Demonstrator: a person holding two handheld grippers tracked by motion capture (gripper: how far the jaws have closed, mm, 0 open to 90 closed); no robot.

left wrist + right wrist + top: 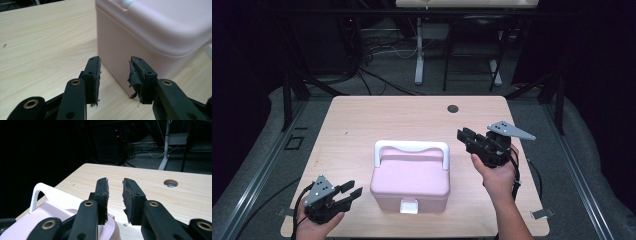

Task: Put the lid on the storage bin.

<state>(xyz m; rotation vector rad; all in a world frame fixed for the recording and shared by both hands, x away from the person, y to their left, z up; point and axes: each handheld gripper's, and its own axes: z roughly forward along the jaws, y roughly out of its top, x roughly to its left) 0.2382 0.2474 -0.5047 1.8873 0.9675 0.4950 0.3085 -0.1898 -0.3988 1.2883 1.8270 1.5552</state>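
In the high view, a pink lidded box [410,183] with a white handle [412,148] sits closed at the lower centre of the desk [362,115], with the left gripper [353,191] lower left and the right gripper [465,135] right of centre, both empty. In the left gripper view the jaws stand apart just before the box's side wall [120,50], touching nothing. In the right gripper view the jaws are also apart above the box's corner, so I judge that no handling has begun.

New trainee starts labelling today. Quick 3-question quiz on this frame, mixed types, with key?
1. True or false: the left gripper holds the pink box.
2. Which part of the box is white?
A. the whole lid
B. the handle and front latch
C. the base
3. Fill in: the right gripper hovers near the ____ end of the white handle, as the high view shows it.

Key: 1. False, its fingers stand apart, short of the box. 2. B. 3. right.
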